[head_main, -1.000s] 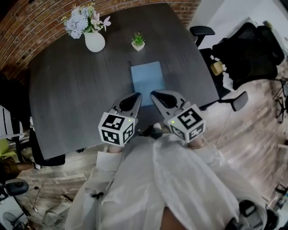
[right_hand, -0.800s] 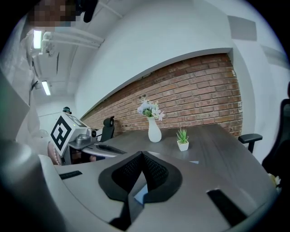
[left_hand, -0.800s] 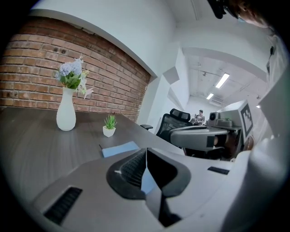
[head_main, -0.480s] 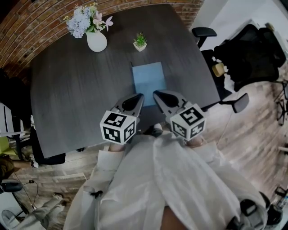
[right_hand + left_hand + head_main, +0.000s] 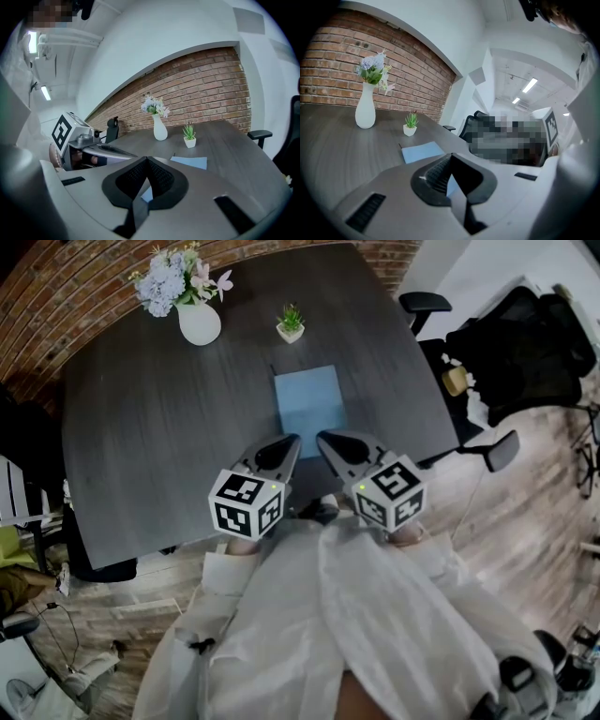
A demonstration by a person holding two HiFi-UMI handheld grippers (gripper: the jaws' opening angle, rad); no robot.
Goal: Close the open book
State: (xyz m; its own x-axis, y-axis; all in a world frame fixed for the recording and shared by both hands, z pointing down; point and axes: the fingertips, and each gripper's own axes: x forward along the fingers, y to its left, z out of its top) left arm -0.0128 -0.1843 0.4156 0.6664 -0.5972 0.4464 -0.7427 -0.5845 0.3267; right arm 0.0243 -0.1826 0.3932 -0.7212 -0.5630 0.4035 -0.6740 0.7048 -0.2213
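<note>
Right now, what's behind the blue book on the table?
Just beyond the blue book stands a small potted plant; further left, a white vase of flowers. Past them, the table edge and a brick wall. Anything under the book is covered.

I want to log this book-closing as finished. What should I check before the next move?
1. Blue book lies flat on the table, cover up, no pages showing: ok.
2. Left gripper jaws together, nothing between them: ok.
3. Right gripper jaws together, nothing between them: ok.
4. Both grippers off the book, by the table's near edge: ok.
5. Vase and potted plant upright, apart from the book: ok.
</note>
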